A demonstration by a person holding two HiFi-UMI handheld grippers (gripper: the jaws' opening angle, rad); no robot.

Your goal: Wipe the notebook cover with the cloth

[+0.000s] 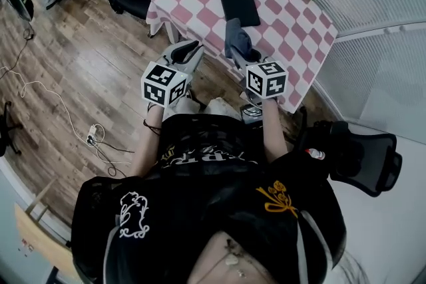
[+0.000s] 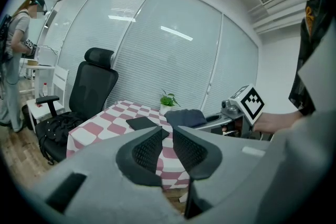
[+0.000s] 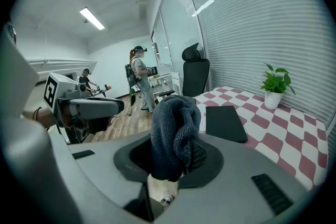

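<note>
The notebook [image 1: 238,3] lies flat on the checked tabletop [image 1: 286,30], long axis pointing away from the person, just ahead of the right gripper [image 3: 173,157], whose fingers clamp the cloth [image 3: 173,123]; the left gripper [image 2: 167,147], fingers narrowly apart and empty, hangs farther off.

Both forearms [image 1: 273,133] reach forward, side by side. The left gripper [image 2: 167,150] points ahead, its jaws a narrow gap apart with nothing between them. The right gripper [image 1: 242,62] is clamped on a bunched dark cloth [image 3: 173,126], which stands up out of its jaws.
</note>
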